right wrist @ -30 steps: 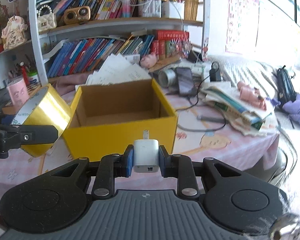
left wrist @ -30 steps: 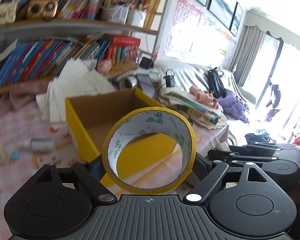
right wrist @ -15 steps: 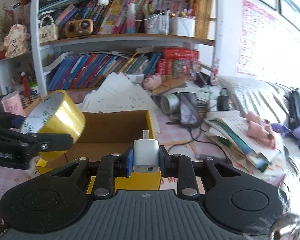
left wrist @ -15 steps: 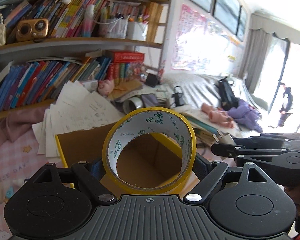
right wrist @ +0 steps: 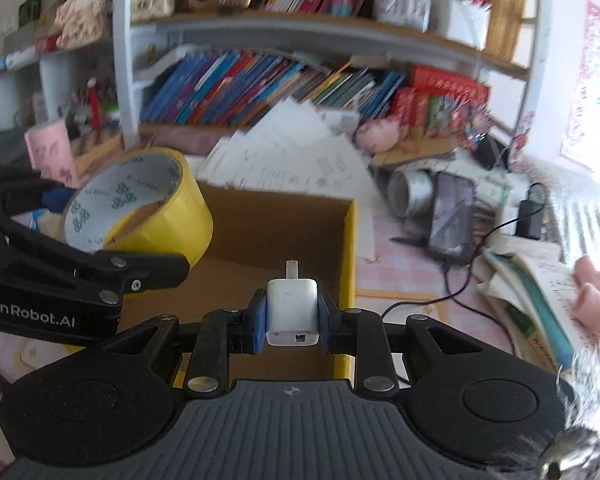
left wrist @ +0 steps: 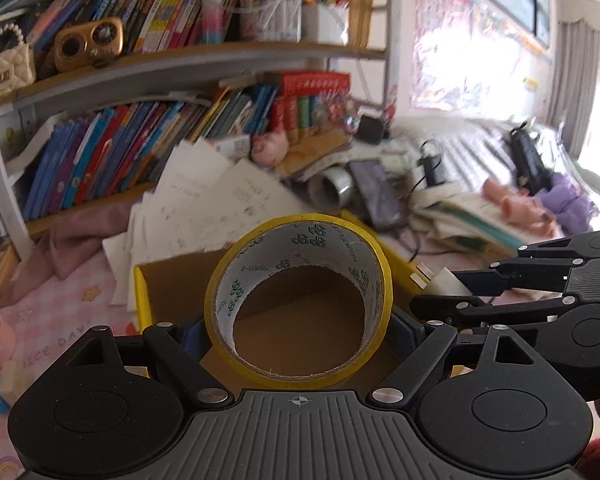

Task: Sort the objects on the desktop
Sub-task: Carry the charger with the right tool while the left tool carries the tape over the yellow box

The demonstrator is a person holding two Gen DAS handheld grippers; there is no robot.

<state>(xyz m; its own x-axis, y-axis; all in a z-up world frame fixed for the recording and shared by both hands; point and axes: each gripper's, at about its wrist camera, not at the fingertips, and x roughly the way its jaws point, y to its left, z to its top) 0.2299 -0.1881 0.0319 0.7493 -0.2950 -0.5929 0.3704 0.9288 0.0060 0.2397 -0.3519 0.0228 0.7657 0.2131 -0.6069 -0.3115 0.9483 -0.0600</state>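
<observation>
Both items were carried over the yellow box [right wrist: 350, 248], neither dropped yet.

Your left gripper [left wrist: 298, 326] clamped the yellow tape roll [left wrist: 298, 304] above the box's open top; your right gripper [right wrist: 293, 314] pinched the white charger [right wrist: 292, 312] above its right side. The box looked empty inside. Behind it lay loose papers [right wrist: 296, 160], right of it a silver tape roll [right wrist: 414, 192], phone [right wrist: 452, 216] and cables; nothing blocked the drop.

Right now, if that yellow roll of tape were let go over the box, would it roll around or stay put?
The yellow tape roll is a round hoop held on its sides by the left gripper, so dropped on edge it could well roll. The yellow cardboard box has upright walls that would probably stop it. Its hollow core suggests it is fairly light and stiff, unlikely to break.
</observation>
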